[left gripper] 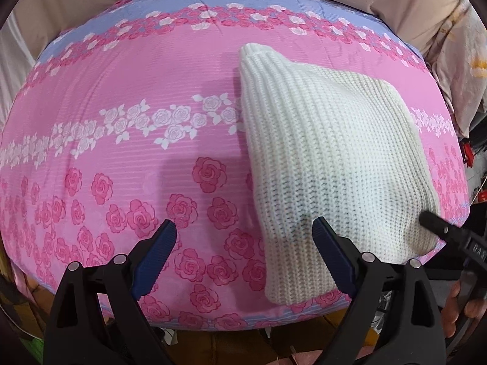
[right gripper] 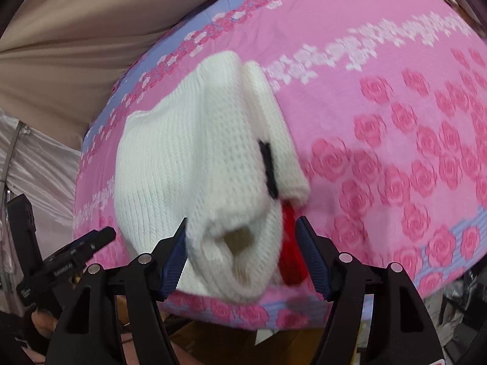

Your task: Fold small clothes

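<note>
One white knit garment (right gripper: 194, 158) (black tag (right gripper: 268, 167))

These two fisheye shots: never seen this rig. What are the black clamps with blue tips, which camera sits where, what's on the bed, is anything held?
No robot here. A person holds a two-finger gripper in each hand, and a fisheye camera on each one looks along its fingers.

In the left wrist view, the left gripper stands open over the pink rose-print bedsheet, its right finger at the edge of a white knit garment. The black piece at right is the right gripper.

In the right wrist view, the right gripper is open around a rolled opening of the same garment, pads not pressing. A red part and a black mark show on it. Nothing is held.
</note>
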Tool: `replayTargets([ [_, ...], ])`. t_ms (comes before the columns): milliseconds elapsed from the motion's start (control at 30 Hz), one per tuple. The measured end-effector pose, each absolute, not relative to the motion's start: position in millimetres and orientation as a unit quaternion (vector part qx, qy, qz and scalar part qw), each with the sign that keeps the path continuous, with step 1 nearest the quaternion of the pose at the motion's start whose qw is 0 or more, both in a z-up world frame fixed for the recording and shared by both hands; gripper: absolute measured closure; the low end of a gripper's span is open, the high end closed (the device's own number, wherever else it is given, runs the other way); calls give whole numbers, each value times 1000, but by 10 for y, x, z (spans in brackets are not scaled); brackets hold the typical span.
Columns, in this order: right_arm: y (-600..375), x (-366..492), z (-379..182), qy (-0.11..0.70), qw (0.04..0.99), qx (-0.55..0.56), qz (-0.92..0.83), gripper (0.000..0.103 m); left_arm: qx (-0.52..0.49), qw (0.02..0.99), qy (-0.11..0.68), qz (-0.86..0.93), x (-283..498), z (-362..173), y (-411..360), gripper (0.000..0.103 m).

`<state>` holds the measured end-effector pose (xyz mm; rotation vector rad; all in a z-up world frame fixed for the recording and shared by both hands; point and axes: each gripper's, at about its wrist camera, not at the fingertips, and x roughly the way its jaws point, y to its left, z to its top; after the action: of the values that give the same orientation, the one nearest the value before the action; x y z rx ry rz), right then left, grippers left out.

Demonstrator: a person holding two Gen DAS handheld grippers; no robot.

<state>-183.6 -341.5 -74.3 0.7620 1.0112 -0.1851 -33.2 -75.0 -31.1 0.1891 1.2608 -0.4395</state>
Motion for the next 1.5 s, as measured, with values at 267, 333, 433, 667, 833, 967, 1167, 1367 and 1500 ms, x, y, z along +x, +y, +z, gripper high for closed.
replayTargets([
  [267, -3417, -1795, -748, 461, 800, 376, -83, 36, 59, 774, 600, -194, -165, -392, -881, 15],
  [333, -3368, -1706, -724, 467, 798, 371, -83, 36, 39, 772, 604, -192, -125, -366, -865, 15],
  [433, -3317, -1740, -624, 462, 804, 366, -86, 36, 26, 784, 580, -220, -181, -180, -816, 14],
  [667, -3296, -2073, -787, 481, 769, 418, -53, 36, 26, 777, 581, -243, -289, -156, -746, 12],
  [833, -3260, -1937, -844, 462, 767, 441, -50, 72, -1, 785, 574, -233, -235, -88, -578, 12],
  [967, -3056, -1572, -512, 458, 800, 385, -48, 87, -42, 801, 559, -210, -97, 94, -212, 12],
  [1167, -1923, -756, 199, 459, 839, 271, 105, 87, -126, 830, 529, -126, 164, 323, 742, 12],
  [1367, -406, 4, 126, 508, 810, 175, 236, 88, -193, 851, 488, 16, 244, 441, 1963, 11],
  [1500, 130, 323, -459, 574, 770, 146, 236, 89, -213, 841, 495, 56, 144, 329, 2300, 11],
])
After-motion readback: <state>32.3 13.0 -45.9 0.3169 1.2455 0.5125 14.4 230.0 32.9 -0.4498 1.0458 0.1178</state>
